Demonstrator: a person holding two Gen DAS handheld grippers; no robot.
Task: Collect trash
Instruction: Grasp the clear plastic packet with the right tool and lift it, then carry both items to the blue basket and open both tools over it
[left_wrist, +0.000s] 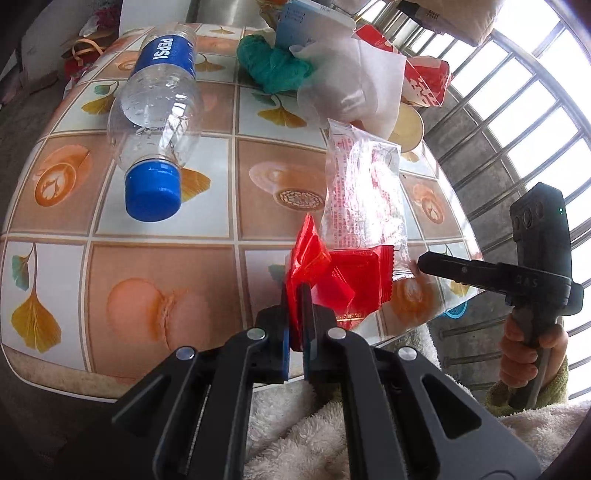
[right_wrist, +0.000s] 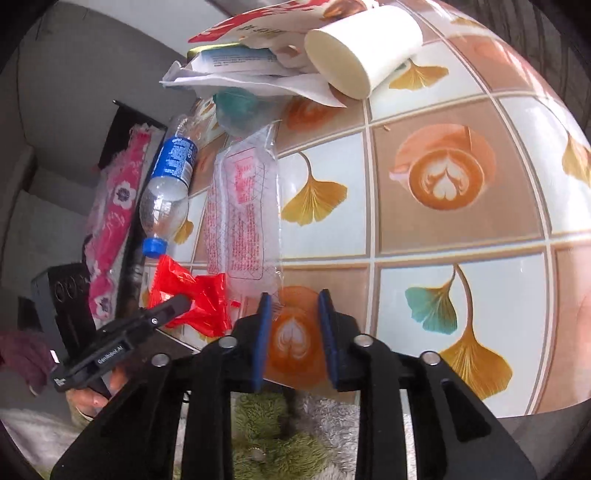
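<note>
1. While your left gripper (left_wrist: 300, 295) clenches the red wrapper (left_wrist: 334, 280), lifting it for collection, the clear wrapper (left_wrist: 364, 195) lies touching it.
2. Your right gripper (right_wrist: 295, 310), released, waits beside that clear wrapper.

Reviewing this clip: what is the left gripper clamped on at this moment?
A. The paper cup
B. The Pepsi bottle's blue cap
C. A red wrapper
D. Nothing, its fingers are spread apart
C: in the left wrist view the left gripper is shut on the red wrapper, while the Pepsi bottle and the paper cup lie untouched on the table.
</note>
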